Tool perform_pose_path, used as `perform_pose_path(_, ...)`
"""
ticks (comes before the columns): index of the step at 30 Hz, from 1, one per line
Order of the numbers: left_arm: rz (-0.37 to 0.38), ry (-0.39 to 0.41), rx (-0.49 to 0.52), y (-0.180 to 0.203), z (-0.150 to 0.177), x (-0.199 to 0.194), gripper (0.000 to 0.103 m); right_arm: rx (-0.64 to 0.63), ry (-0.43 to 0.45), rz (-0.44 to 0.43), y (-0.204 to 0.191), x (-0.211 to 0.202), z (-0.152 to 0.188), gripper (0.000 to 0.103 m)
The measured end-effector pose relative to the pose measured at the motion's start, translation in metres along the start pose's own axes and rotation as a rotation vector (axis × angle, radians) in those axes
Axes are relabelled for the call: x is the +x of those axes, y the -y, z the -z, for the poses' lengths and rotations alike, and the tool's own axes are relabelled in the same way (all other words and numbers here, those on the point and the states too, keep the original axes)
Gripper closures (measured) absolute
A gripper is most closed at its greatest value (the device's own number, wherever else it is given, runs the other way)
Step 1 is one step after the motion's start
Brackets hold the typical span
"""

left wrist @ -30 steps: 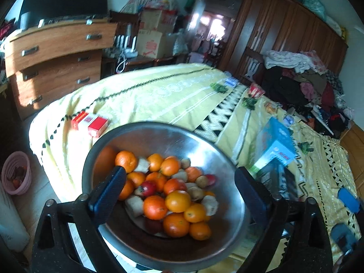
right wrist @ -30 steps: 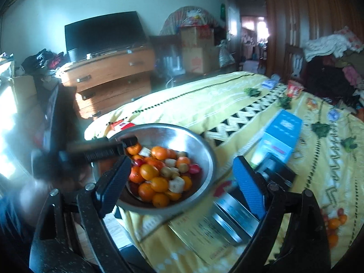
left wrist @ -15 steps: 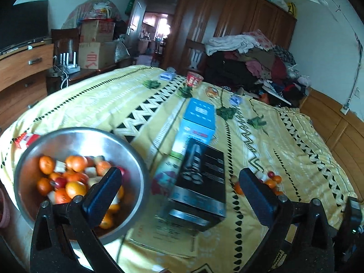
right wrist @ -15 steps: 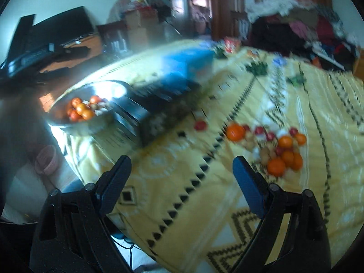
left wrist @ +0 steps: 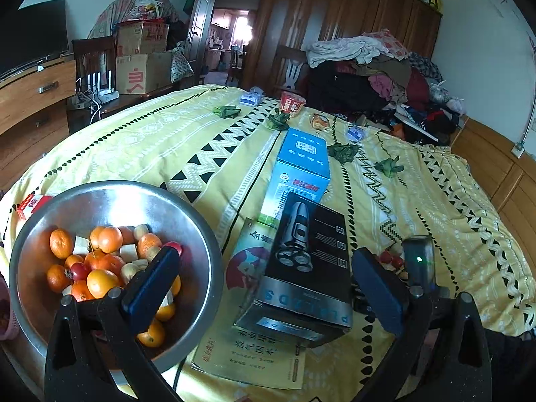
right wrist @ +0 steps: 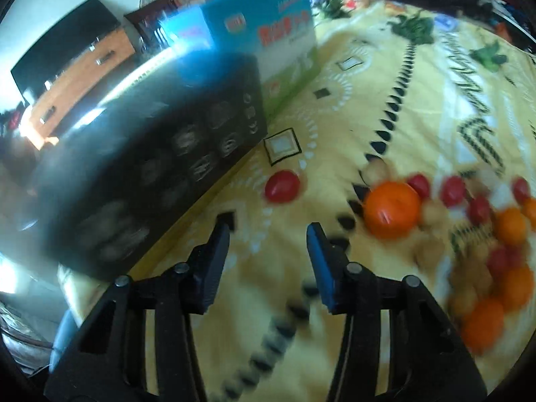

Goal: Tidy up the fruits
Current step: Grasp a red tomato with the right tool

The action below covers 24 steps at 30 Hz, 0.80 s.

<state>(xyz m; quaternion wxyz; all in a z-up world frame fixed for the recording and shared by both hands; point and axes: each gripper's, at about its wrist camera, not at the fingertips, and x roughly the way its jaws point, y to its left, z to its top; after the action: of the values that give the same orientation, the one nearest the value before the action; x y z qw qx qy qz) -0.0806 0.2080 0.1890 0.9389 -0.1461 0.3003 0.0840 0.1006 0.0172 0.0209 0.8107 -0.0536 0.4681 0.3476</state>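
Observation:
A steel bowl [left wrist: 201, 227] at the bed's near left corner holds oranges [left wrist: 100, 281], small red fruits and pale pieces. My left gripper [left wrist: 264, 258] stands wide open above the bowl's right rim and a black shaver box [left wrist: 311, 268], holding nothing. My right gripper [right wrist: 268, 231] hangs low over the yellow bedspread [right wrist: 335, 117], its jaws closing with nothing between them. A small red fruit [right wrist: 282, 186] lies just beyond its fingertips. An orange [right wrist: 392, 209] lies to the right, at the edge of a blurred heap of loose fruit [right wrist: 502, 234].
The black shaver box [right wrist: 150, 167] and a blue carton [right wrist: 268, 26] lie left of the loose fruit, on a flat printed packet [left wrist: 254, 351]. Green leaves [left wrist: 343, 152] and small packets dot the far bedspread. Clothes [left wrist: 368, 67] pile up beyond; a wooden dresser [left wrist: 30, 100] stands left.
The left view has swung right, from the bowl alone to the bowl and boxes. The right gripper has dropped close to the bedspread by the loose fruit, and its jaws have narrowed.

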Motion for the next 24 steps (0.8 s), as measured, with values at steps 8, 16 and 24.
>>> perform_pose_path(8,0.029,-0.024,0.015,0.005,-0.001,0.02,0.0,-0.03,-0.032,0.016,-0.004,0.03,-0.013,0.056)
perform_pose_path(16,0.086,-0.02,0.083,0.034,-0.005,0.017,0.0,0.034,0.057,0.031,0.001,-0.018,-0.001,0.073)
perform_pose_path(24,0.307,-0.142,0.255,0.145,0.021,0.052,0.003,0.171,0.18,0.102,0.051,-0.14,0.071,0.073)
